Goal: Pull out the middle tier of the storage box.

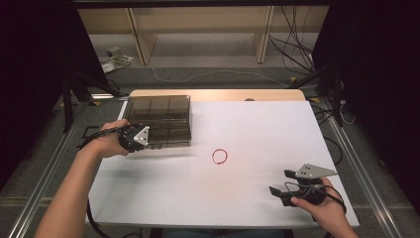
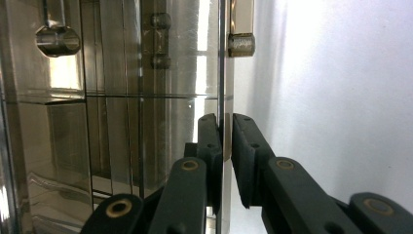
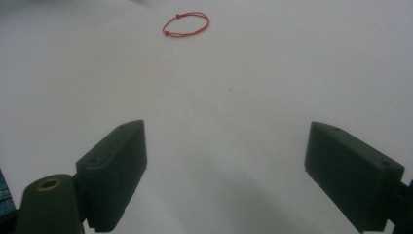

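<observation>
Left tool (image 2: 223,141): jaws pressed together on the thin front edge of the clear compartment box (image 1: 159,119), pinching the lid wall between both pads; seen in the high view at the box's front-left corner, held by the left hand (image 1: 106,141). Right tool (image 3: 225,180): jaws spread wide, holding nothing, hovering over bare white tabletop (image 1: 257,129) near its front-right corner, gripped by the right hand (image 1: 324,210). Red string loop (image 1: 220,156): flat on the tabletop, between the 2 tools, just right of the box's front edge, well apart from the right tool, with open surface between them. Box at tabletop's rear-left.
</observation>
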Demonstrator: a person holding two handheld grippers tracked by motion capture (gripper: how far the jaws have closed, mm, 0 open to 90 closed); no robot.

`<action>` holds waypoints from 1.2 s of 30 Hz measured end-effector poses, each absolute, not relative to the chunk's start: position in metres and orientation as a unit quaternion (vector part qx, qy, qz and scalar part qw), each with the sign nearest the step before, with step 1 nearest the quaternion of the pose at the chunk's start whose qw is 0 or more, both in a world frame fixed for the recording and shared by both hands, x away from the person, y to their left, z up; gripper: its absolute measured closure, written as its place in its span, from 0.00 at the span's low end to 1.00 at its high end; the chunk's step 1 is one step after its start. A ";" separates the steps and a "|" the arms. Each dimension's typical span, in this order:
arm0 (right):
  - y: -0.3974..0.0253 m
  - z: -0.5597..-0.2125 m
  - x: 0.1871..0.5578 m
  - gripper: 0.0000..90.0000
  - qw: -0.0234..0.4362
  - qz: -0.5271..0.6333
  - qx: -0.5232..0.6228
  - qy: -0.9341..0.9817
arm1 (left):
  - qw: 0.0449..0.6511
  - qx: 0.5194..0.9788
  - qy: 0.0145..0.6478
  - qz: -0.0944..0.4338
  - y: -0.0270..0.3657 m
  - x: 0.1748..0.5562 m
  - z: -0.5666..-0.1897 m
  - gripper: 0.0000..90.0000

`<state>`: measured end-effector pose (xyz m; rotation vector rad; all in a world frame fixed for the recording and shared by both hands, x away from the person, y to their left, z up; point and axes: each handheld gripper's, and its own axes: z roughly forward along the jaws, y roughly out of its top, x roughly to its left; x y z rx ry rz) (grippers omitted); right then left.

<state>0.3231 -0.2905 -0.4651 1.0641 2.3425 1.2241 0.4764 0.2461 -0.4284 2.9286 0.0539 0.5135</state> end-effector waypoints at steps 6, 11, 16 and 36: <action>-0.291 -0.465 0.323 0.18 0.146 0.425 0.370 0.813 | 0.091 0.981 0.013 0.170 0.248 0.474 -0.430 0.92; -0.290 -0.465 0.323 0.18 0.145 0.424 0.369 0.814 | 0.094 0.981 0.008 0.169 0.249 0.471 -0.431 0.92; -0.290 -0.465 0.323 0.18 0.146 0.424 0.370 0.814 | 0.094 0.981 0.005 0.169 0.250 0.469 -0.430 0.92; -0.291 -0.466 0.324 0.18 0.144 0.422 0.371 0.815 | 0.100 0.981 0.005 0.169 0.251 0.464 -0.432 0.92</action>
